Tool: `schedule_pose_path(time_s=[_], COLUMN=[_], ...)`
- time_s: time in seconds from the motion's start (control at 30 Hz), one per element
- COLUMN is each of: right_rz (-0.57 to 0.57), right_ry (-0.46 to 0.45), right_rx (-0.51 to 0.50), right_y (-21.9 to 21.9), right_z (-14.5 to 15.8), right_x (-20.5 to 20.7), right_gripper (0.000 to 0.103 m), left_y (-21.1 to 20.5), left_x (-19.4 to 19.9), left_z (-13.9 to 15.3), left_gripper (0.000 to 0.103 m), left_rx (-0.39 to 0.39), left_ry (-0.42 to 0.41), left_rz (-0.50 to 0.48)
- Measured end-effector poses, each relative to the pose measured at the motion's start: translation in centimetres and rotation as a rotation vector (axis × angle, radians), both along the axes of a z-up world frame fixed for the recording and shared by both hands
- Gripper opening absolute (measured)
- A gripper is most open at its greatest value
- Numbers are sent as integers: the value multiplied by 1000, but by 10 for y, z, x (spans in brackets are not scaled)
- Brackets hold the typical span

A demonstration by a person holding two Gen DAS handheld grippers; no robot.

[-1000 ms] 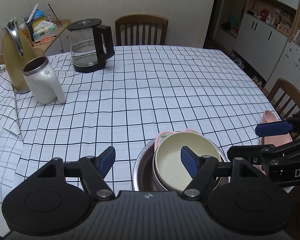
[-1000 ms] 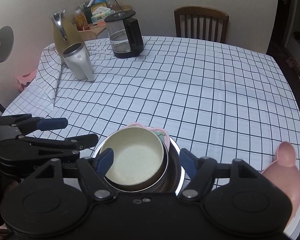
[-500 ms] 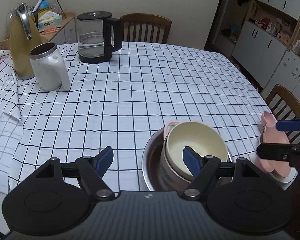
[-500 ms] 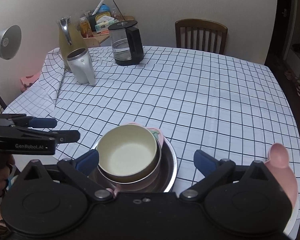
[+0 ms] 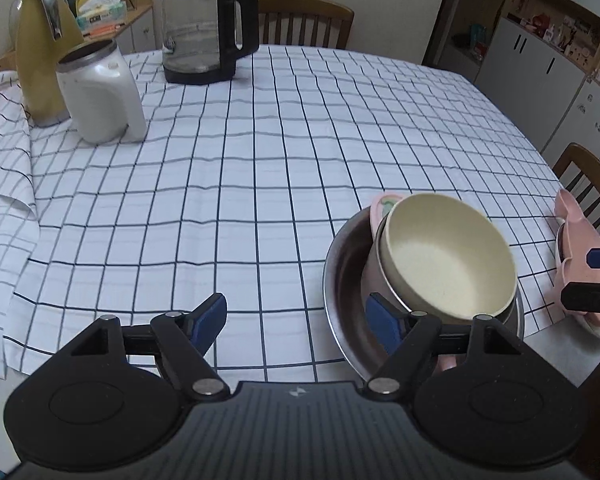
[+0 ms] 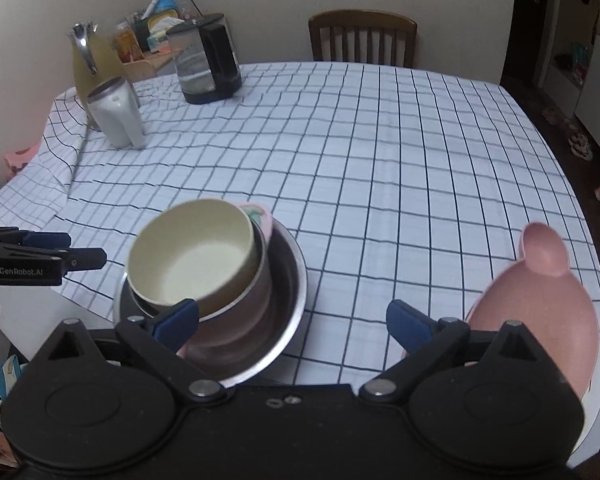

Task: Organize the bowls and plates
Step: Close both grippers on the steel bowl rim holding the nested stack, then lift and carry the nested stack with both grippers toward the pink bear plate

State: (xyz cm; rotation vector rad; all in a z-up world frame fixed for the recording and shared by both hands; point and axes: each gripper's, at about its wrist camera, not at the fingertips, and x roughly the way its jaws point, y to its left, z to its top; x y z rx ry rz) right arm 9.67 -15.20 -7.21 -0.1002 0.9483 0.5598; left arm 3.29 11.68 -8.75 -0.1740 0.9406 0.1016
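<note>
1. Two grippers lower over the nested dishes: left gripper [image 5: 296,316] spread, empty; right gripper [image 6: 294,318] spread, just widened, nothing between the pads.
2. Cream bowl [image 6: 192,258] stacked in steel bowl [image 6: 288,300] at table's 6 o'clock; pink plate [image 6: 540,300] at 4 o'clock.
3. Closer than earlier; no dish lifted yet, so sorting barely begun.

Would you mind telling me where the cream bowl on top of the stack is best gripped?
Grip the cream bowl by its raised rim, from above on the near side: it sits tilted in the steel bowl, so one finger goes inside, one outside.
</note>
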Motion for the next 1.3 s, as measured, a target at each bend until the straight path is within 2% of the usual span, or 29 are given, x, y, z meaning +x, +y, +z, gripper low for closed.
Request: schedule_pose_path(time_s=[0.1,0.27,0.4,0.47,0.6,0.73,0.83,0.9,0.93,1.0,1.07,1.13,1.3], right_rz=[-4,-5,-19,-18,-22,2,12,16,17,15,15,18,1], right_ry=[16,63,98,117,146,136,144,148,153,165,182,191,204], right_rx=[-11,-25,-20,-22,-18,-32,-41,-46,-47,-46,-37,-32,-40], right_y=[0,5,8,10,15,23,27,28,29,30,31,32,33], right_z=[-13,-34,-45,-49,-53,-54,-56,-58,-58,-60,-61,-60,-61], right_x=[1,4,9,12,18,19,22,24,25,27,30,31,35], right_gripper=[94,75,70,60,55,51,45,43,41,40,30,27,18], left_y=[-3,-8,-9,-11,-13,-16,-17,-17,-17,-17,-17,-18,-18], left_x=[8,18,23,26,31,38,41,43,44,45,45,46,47], left_z=[-10,-20,-23,-24,-28,-32,-33,-32,-32,-33,-33,-32,-33], left_gripper=[76,75,75,68,67,53,49,41,33,30,24,19,16], left_rx=[10,17,20,19,19,21,11,9,0,-25,-37,-40,-31], left_ry=[21,52,65,75,94,122,127,131,137,143,146,146,151], left_rz=[-11,-25,-32,-36,-37,-39,-34,-30,-32,-28,-21,-24,-14])
